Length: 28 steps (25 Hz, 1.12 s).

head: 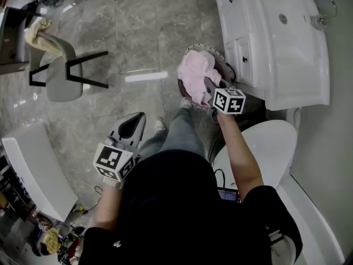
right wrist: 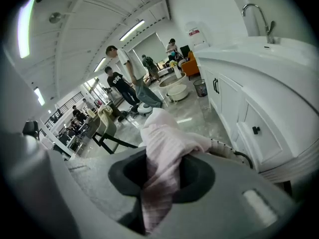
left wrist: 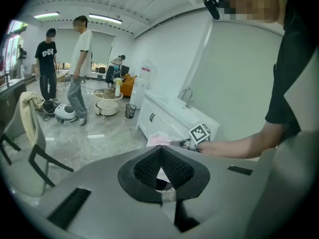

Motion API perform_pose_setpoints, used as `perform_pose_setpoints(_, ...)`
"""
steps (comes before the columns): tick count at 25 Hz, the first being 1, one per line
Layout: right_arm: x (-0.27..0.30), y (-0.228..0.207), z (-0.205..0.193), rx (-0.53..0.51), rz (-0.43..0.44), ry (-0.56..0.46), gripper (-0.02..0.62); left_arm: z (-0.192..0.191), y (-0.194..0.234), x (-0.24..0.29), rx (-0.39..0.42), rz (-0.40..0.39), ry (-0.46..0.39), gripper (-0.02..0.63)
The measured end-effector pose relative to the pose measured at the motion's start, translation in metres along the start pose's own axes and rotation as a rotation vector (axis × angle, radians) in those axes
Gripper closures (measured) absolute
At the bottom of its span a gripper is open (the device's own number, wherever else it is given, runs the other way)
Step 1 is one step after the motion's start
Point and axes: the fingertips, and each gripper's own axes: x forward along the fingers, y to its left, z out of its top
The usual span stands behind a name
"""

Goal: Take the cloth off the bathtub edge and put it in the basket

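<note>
the right gripper point(head: 209, 91) reaches far forward on an outstretched bare right forearm point(head: 242, 153), tilted downward, its jaws clamped on the pink cloth point(head: 194, 73). the left gripper point(head: 134, 125) hangs nearer, at the left, angled down, jaws pressed together with nothing between them.

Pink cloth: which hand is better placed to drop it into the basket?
Right. The right gripper holds the cloth right at the basket, while the left gripper is shut, empty and well away from it.
</note>
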Motion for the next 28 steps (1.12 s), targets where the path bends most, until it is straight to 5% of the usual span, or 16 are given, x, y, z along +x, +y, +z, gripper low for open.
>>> perform_pose_setpoints(12, 0.101, -0.094, -0.109, 0.039, -0.076, 0.207, 0.495, -0.046, 0.003, 0.042, -0.057, 0.027, 0.109, 0.594)
perform_pose_setpoints(28, 0.212, -0.166, -0.222, -0.014, -0.169, 0.449, 0.480, -0.115, 0.037, 0.069, -0.167, 0.092, 0.220, 0.594)
